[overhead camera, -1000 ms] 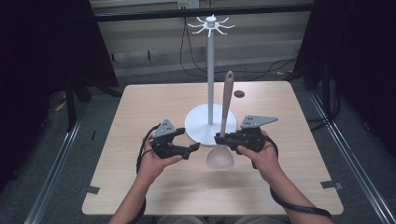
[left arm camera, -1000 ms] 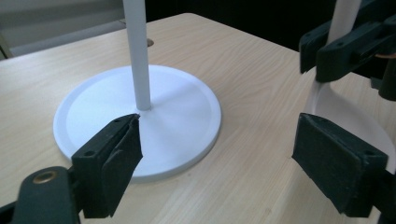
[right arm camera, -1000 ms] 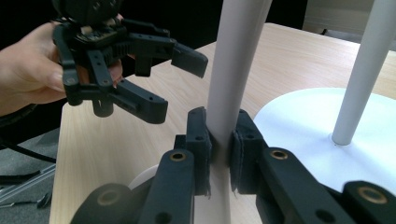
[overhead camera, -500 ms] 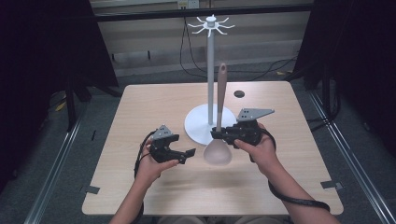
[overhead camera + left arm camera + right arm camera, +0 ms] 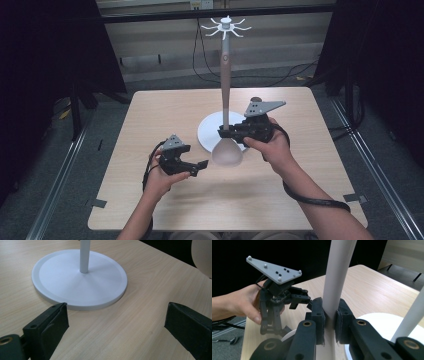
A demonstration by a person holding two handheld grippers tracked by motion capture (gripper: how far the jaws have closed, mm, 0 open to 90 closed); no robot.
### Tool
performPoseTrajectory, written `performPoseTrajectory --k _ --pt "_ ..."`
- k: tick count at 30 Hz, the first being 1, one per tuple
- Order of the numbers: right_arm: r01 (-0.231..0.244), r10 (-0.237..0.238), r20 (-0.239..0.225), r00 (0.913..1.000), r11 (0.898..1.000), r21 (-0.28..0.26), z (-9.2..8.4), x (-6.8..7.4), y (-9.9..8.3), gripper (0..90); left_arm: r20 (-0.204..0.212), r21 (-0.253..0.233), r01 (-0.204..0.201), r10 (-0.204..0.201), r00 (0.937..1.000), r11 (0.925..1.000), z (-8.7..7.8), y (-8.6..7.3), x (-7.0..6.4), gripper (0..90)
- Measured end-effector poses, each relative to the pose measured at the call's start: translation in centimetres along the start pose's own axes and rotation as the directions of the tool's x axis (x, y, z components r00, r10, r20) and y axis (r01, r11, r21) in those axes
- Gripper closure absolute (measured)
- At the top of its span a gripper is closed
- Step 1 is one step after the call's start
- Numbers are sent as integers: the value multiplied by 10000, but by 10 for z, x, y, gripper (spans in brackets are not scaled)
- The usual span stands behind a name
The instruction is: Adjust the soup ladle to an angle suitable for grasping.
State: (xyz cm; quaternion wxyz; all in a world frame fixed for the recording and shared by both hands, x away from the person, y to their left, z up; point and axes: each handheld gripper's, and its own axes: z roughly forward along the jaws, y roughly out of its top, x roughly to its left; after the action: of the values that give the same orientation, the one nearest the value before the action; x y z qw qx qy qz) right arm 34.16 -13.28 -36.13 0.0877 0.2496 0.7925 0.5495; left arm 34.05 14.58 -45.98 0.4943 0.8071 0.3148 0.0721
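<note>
A pale pink spoon stands nearly upright, bowl down, just above the table. My right gripper is shut on its handle low down; in the right gripper view the pads squeeze the handle. Behind it rises a white stand with hooks at the top and a round base. My left gripper hovers left of the bowl; its jaws have just been opening and stand wide with nothing between them. In the left gripper view, the left gripper faces the base.
The light wooden table has bare room to the left and along the front. A small dark round thing lies at the far side, behind the right gripper's grey plate. Cables run across the floor beyond the table.
The right gripper has risen with the spoon, and the handle has swung from leaning right to nearly upright in front of the stand's pole. The left gripper's jaws have spread.
</note>
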Motion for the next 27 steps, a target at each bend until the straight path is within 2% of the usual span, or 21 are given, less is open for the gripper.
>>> performPoseTrajectory --k 14,27 --pt "222 -219 179 9996 9996 -165 0 -8 25 805 -3 -6 18 -18 10000 10000 -1 -1 2 49" --pt "-16 22 390 9992 9999 -154 -1 -20 28 805 -53 55 -5 5 10000 10000 0 -2 2 49"
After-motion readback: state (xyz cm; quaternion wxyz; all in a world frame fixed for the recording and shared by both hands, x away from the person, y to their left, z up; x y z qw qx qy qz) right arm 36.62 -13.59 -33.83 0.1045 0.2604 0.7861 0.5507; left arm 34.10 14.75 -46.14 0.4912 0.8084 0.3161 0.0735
